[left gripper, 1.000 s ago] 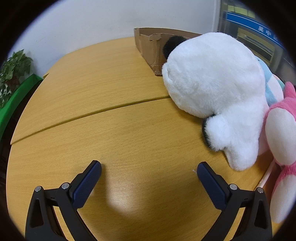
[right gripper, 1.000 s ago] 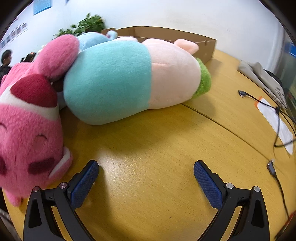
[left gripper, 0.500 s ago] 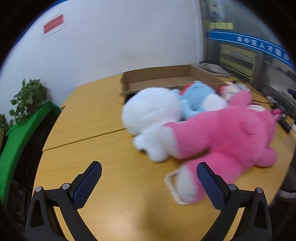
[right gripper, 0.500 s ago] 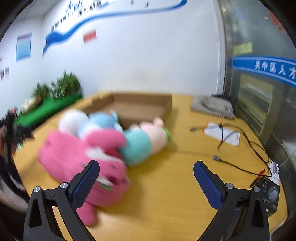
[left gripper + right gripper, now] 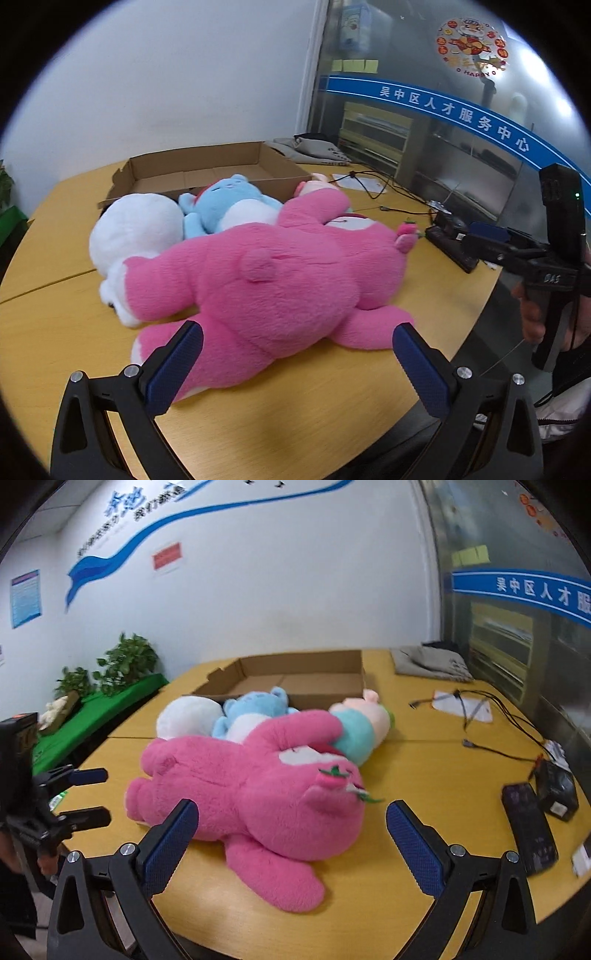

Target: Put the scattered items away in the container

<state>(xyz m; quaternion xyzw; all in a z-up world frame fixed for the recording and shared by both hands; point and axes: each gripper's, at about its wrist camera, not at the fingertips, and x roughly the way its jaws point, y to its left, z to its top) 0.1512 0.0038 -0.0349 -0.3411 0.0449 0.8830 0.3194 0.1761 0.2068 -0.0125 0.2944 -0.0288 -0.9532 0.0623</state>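
A big pink plush bear point(image 5: 266, 280) lies face down on the wooden table point(image 5: 48, 332), also in the right wrist view point(image 5: 258, 794). Behind it lie a white plush point(image 5: 136, 229), a blue plush point(image 5: 229, 203) and a teal-and-peach plush point(image 5: 362, 727). An open cardboard box point(image 5: 207, 173) stands behind them point(image 5: 295, 675). My left gripper point(image 5: 295, 363) is open and empty above the table's near edge, in front of the pink bear. My right gripper point(image 5: 290, 840) is open and empty, near the bear's head. The right gripper also shows in the left wrist view point(image 5: 491, 240).
Cables and a paper sheet point(image 5: 465, 709), a grey cloth point(image 5: 428, 661), a black phone point(image 5: 528, 827) and a small black box point(image 5: 557, 790) lie on the table's right side. Plants on a green ledge point(image 5: 110, 686) stand left. A glass wall point(image 5: 443, 110) is at the right.
Both grippers have pulled back and up from close beside the plush toys, so the whole pile and the box now show. Both stay open.
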